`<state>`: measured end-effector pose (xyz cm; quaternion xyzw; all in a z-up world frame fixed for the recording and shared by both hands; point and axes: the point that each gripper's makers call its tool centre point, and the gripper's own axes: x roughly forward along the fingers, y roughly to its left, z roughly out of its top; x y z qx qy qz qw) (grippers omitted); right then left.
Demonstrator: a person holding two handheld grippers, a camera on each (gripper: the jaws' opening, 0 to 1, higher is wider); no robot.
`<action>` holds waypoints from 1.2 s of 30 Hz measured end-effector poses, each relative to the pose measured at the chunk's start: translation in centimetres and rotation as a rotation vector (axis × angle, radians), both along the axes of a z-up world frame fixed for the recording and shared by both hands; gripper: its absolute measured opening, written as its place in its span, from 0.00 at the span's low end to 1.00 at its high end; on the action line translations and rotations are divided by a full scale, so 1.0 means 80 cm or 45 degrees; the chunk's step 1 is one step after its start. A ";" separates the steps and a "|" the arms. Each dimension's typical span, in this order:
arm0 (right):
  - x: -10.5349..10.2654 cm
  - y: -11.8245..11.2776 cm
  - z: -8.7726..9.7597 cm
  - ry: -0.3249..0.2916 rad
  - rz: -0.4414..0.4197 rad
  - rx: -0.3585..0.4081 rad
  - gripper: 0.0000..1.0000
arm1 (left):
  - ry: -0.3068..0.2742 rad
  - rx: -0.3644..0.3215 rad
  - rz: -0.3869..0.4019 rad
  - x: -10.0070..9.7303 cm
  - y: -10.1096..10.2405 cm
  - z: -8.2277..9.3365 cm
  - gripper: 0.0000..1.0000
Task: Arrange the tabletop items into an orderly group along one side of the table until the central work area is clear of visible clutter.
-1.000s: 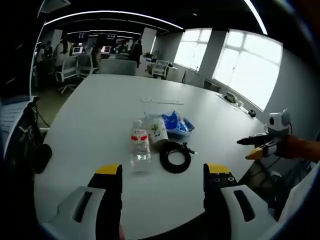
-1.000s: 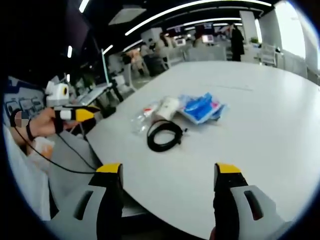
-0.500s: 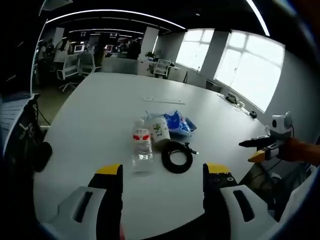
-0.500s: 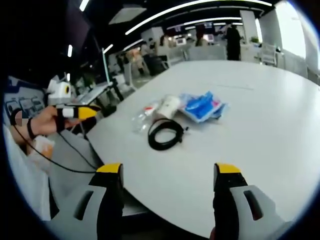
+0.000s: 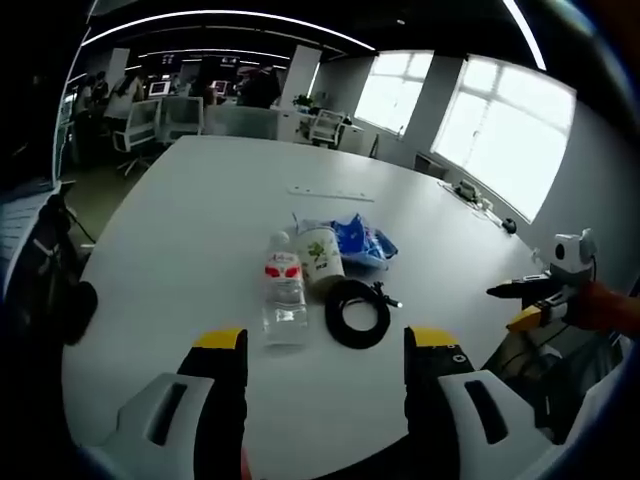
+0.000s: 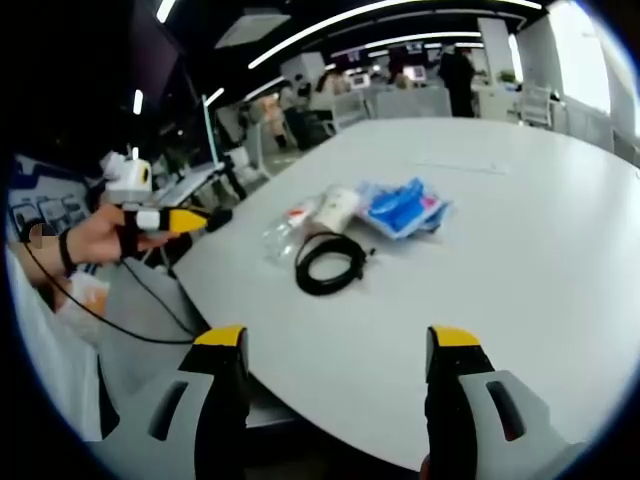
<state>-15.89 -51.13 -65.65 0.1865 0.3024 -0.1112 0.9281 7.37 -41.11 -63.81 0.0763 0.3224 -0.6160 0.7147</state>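
In the left gripper view the left gripper [image 5: 322, 350] hangs above the near edge of a large white table [image 5: 200, 230], its two yellow-tipped jaws set wide apart with nothing between them. Ahead of those jaws, well apart from them, lies a tight cluster: a clear plastic bottle [image 5: 283, 300] with a red label lying on its side nearest the left jaw, a white paper cup [image 5: 320, 256] tipped over just beside it, a blue plastic bag [image 5: 358, 243] behind the cup and touching it, and a coiled black cable [image 5: 356, 312] just right of the bottle, in front of the cup. Farther ahead a thin pale strip [image 5: 330, 194] lies flat on the table; what it is cannot be made out at this size. Off the table's right edge the right gripper [image 5: 518, 300] shows, held in a hand [image 5: 600, 308]. In the right gripper view that gripper [image 6: 333, 350] likewise has its jaws spread and empty over the table's edge, with the cable [image 6: 330, 266] ahead of the left jaw, the bottle [image 6: 285, 230] and cup [image 6: 335, 210] beyond it, and the bag [image 6: 400, 210] to the right. To the left, off the table, a hand [image 6: 100, 235] holds the left gripper [image 6: 190, 218].
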 end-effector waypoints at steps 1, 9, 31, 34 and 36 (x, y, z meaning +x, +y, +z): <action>0.000 0.000 0.000 0.002 0.001 -0.001 0.71 | -0.002 0.001 -0.003 -0.001 -0.002 0.000 0.63; 0.000 -0.006 -0.003 -0.001 -0.003 0.001 0.70 | -0.005 0.023 -0.010 0.009 -0.021 -0.007 0.63; 0.000 -0.016 -0.017 0.017 -0.012 0.032 0.68 | -0.019 0.144 -0.032 0.042 -0.082 -0.032 0.60; -0.001 -0.015 -0.020 0.020 -0.014 0.041 0.68 | -0.016 0.157 -0.029 0.046 -0.090 -0.038 0.60; -0.002 -0.015 -0.024 0.023 -0.018 0.049 0.68 | -0.012 0.168 -0.030 0.047 -0.094 -0.043 0.60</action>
